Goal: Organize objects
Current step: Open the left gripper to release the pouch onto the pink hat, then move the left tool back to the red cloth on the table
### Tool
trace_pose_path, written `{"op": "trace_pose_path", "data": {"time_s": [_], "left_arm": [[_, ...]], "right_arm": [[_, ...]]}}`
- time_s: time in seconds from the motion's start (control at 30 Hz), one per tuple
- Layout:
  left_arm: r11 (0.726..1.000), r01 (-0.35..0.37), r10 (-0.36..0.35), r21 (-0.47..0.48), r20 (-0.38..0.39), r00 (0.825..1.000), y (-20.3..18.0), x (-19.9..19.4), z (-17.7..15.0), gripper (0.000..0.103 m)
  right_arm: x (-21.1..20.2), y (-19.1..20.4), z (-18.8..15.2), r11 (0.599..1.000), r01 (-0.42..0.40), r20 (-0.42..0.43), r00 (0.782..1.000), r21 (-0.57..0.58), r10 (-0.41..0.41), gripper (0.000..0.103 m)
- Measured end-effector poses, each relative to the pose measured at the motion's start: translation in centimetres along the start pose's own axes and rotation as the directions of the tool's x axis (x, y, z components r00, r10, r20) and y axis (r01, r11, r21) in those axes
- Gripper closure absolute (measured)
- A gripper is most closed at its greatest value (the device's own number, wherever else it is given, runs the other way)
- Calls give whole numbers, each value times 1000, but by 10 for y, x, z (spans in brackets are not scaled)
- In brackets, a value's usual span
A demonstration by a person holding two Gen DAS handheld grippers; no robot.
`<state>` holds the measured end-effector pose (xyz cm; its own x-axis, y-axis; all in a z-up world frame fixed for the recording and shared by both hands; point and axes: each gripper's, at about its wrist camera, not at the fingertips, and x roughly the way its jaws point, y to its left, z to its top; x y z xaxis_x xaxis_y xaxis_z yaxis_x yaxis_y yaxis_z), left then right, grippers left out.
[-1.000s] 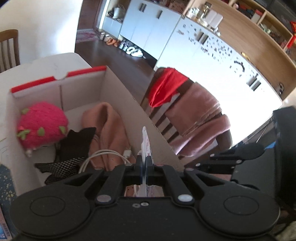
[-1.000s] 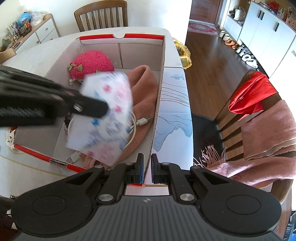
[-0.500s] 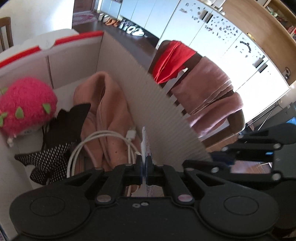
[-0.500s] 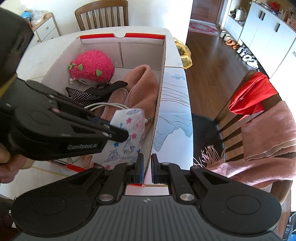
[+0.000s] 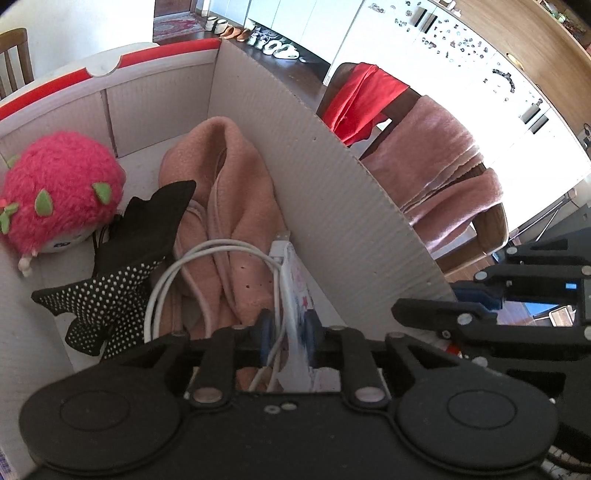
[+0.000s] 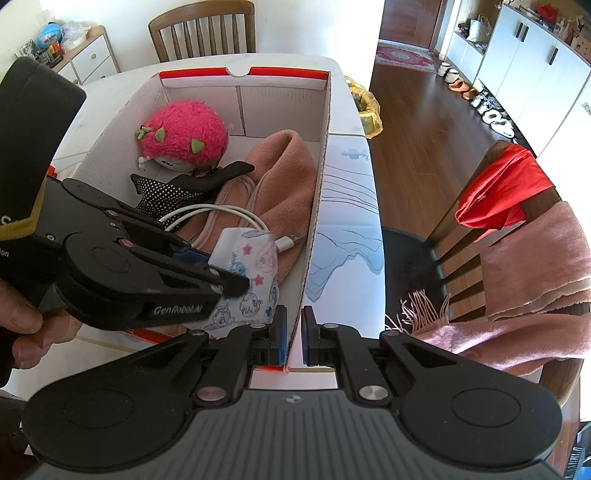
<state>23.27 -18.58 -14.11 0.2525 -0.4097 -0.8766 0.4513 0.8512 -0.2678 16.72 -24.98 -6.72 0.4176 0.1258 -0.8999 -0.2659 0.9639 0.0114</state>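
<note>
A white cardboard box (image 6: 325,155) with a red rim stands on the table. Inside lie a pink strawberry plush (image 6: 184,134), a black dotted cloth (image 6: 173,188), a peach fleece (image 6: 284,188) and a white cable (image 6: 218,212). My left gripper (image 5: 286,328) is low in the box's near right corner with its jaws a little apart around a white patterned face mask (image 6: 251,273), which rests on the fleece and cable. It also shows in the right wrist view (image 6: 232,284). My right gripper (image 6: 293,336) is shut on the box's right wall at the near corner.
A wooden chair (image 6: 491,229) draped with a red cloth (image 6: 498,195) and pink scarf (image 6: 535,280) stands right of the table. Another chair (image 6: 203,29) is at the far side. A printed sheet (image 6: 347,229) lies right of the box.
My left gripper went down into the box's near right corner with the mask, and its jaws have parted a little. My right gripper stayed clamped on the box wall.
</note>
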Motion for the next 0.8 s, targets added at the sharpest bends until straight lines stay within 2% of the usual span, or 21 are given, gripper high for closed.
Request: {"op": "trace_pose_path", "data": {"time_s": [0.17, 0.23, 0.53, 0.8], "left_arm": [[1000, -11, 11, -8, 21, 1000, 1, -7, -3, 62], [1000, -10, 11, -17, 36, 999, 2, -13, -4, 58], [999, 8, -1, -46, 144, 990, 6, -59, -3, 48], [996, 5, 19, -90, 262, 965, 13, -109, -5, 41]], "right_arm": [[0, 0, 0, 1000, 0, 0, 1000, 1, 0, 95], [0, 0, 0, 1000, 0, 0, 1000, 0, 0, 95], [0, 0, 0, 1000, 0, 0, 1000, 4, 0, 95], [0, 0, -1, 1000, 0, 0, 1000, 5, 0, 95]]}}
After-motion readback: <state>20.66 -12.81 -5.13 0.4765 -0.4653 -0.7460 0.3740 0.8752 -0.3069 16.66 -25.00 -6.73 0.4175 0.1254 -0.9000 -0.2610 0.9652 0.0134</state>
